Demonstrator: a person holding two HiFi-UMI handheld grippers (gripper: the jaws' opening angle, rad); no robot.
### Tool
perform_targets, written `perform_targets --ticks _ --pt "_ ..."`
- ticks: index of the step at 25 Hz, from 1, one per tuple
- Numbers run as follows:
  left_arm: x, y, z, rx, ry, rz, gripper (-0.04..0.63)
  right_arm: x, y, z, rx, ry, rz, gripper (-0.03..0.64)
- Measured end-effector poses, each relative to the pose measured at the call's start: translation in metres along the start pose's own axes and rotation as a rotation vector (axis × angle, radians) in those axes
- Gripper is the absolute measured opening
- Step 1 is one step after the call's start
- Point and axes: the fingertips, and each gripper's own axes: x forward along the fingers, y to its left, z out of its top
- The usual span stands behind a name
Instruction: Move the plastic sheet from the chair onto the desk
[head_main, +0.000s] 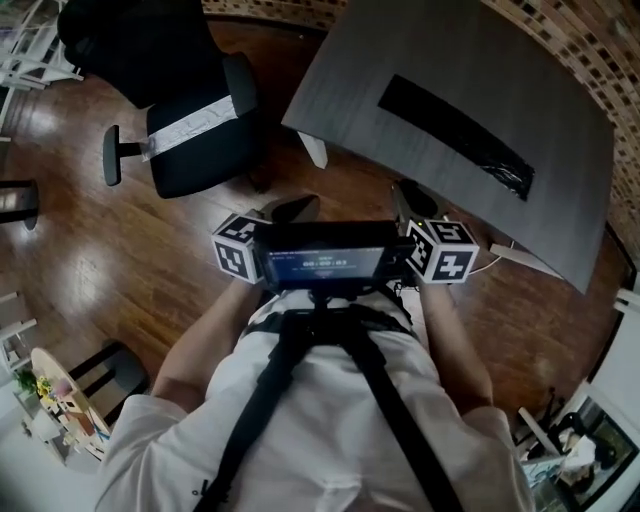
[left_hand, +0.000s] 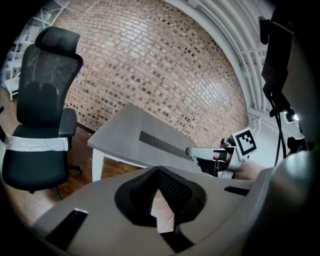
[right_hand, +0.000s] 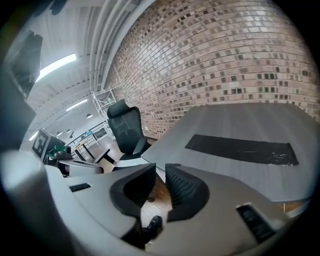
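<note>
The plastic sheet (head_main: 190, 125) is a pale, crinkled band lying across the seat of a black office chair (head_main: 195, 110) at the upper left. It also shows as the sheet (left_hand: 37, 144) in the left gripper view and the sheet (right_hand: 126, 162) in the right gripper view. The grey desk (head_main: 540, 90) stands at the upper right. I hold both grippers close to my chest, well short of the chair and the desk. My left gripper (head_main: 293, 209) (left_hand: 159, 170) is shut and holds nothing. On my right gripper (head_main: 406, 197) (right_hand: 161, 172) the jaws stand a narrow gap apart, with nothing between them.
A long glossy black strip (head_main: 455, 135) lies on the desk top. A white desk leg (head_main: 313, 150) stands between chair and desk. A screen device (head_main: 325, 255) hangs at my chest between the marker cubes. Wooden floor (head_main: 120, 250) spreads to the left; a brick wall (left_hand: 150, 65) lies behind.
</note>
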Motion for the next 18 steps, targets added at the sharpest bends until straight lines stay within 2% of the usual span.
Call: perform_targets --ticks 6,13,18 --pt "-0.011 0.007 -0.013 -0.045 -0.022 0.090 0.003 0.013 0.006 -0.004 -0.041 0.032 0.076 0.064" --pt "-0.026 0.020 -0.020 -0.103 -0.078 0.230 0.003 0.026 0.016 -0.002 -0.099 0.058 0.156 0.064" --pt "-0.044 0.041 -0.008 -0.120 -0.136 0.312 0.003 0.041 0.031 0.002 -0.144 0.073 0.196 0.064"
